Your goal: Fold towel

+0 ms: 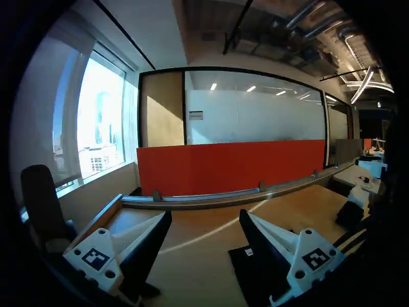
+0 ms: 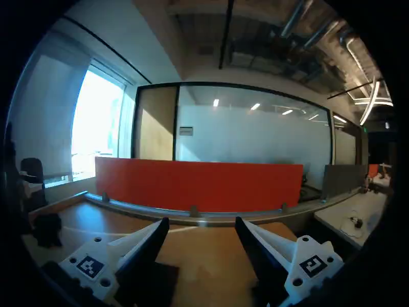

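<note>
Wooden surface [image 1: 204, 256] lies below both of your tongs. Your left tongs [image 1: 204, 214] are spread wide, with nothing between them. Your right tongs [image 2: 201, 220] are spread wide too and hold nothing. A dark flat thing [image 1: 237, 268] lies on the surface, just under the left tongs and partly hidden by them. You cannot tell if it is the towel. A red wall [image 1: 230, 166] stands well past the tongs.
</note>
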`<state>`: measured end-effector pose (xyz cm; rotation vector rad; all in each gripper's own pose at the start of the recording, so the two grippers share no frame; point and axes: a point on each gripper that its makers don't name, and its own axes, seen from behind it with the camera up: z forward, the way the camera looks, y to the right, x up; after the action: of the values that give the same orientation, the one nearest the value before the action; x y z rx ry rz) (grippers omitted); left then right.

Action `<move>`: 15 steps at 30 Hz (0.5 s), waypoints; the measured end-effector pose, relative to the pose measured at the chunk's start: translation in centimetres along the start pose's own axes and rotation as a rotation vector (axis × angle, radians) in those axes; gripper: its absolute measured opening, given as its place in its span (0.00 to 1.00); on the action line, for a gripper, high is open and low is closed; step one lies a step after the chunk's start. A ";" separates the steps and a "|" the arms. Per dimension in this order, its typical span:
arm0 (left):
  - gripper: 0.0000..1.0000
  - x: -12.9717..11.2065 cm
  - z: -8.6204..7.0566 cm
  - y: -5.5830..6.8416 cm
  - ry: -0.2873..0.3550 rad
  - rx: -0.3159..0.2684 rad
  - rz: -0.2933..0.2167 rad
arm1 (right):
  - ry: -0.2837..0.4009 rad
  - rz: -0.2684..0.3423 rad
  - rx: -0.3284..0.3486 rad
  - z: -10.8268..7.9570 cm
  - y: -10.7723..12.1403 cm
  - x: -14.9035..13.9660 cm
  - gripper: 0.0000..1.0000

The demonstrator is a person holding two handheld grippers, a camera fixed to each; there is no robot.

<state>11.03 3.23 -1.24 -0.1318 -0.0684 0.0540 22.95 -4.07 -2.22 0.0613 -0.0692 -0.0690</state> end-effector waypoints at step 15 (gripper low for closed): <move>0.98 -2.7 0.3 5.1 -0.132 -0.250 0.029 | -0.185 -0.188 0.293 0.0 -4.3 -4.1 1.00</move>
<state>8.08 8.17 -1.77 -0.3790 -0.2054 0.0826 18.61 -8.03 -2.73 0.3544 -0.2579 -0.2528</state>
